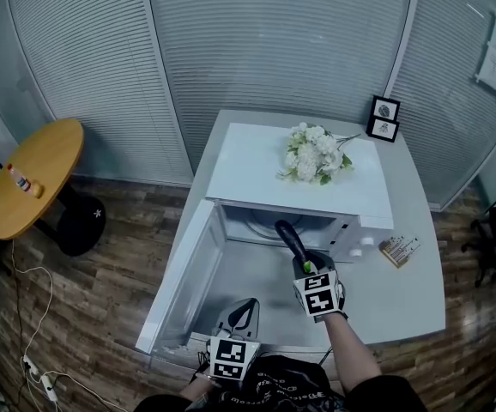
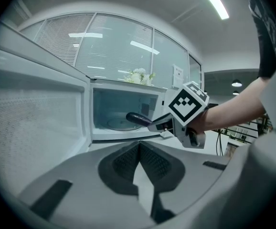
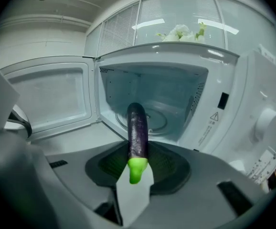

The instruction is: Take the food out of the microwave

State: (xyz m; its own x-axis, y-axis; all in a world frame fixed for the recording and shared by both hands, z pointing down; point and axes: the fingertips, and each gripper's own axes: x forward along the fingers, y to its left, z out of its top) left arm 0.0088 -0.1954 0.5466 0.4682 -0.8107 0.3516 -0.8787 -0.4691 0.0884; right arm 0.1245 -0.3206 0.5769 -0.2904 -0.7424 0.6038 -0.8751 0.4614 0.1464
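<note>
1. Nearest the person, the left gripper (image 1: pixel 246 305) hung over the front of the pale tabletop (image 1: pixel 420 299). Its fingers (image 2: pixel 123 163) were pressed together at the tips with nothing between them.
2. Just beyond it and to its right, the right gripper (image 1: pixel 305 263) tilted down toward the oven. Its fingers (image 3: pixel 164 163) pinched a dark purple eggplant (image 3: pixel 138 128) just above its green stem end.
3. The eggplant jutted forward from those fingers, its rounded tip at the mouth of the white microwave (image 1: pixel 299 183). Whether the tip lay inside the cavity could not be told.
4. The microwave's door (image 1: pixel 179 260) stood swung wide to the left, and the glass turntable (image 3: pixel 157 120) showed in the cavity behind the eggplant.
5. A bunch of white flowers (image 1: pixel 315 154) lay on the microwave's top, toward its far right corner.
6. Two small picture frames (image 1: pixel 385 117) stood on the tabletop just behind the microwave, at the back right.
7. Well off to the left, a round wooden table (image 1: pixel 33 178) stood on the plank floor in front of the window blinds (image 1: pixel 274 41).
</note>
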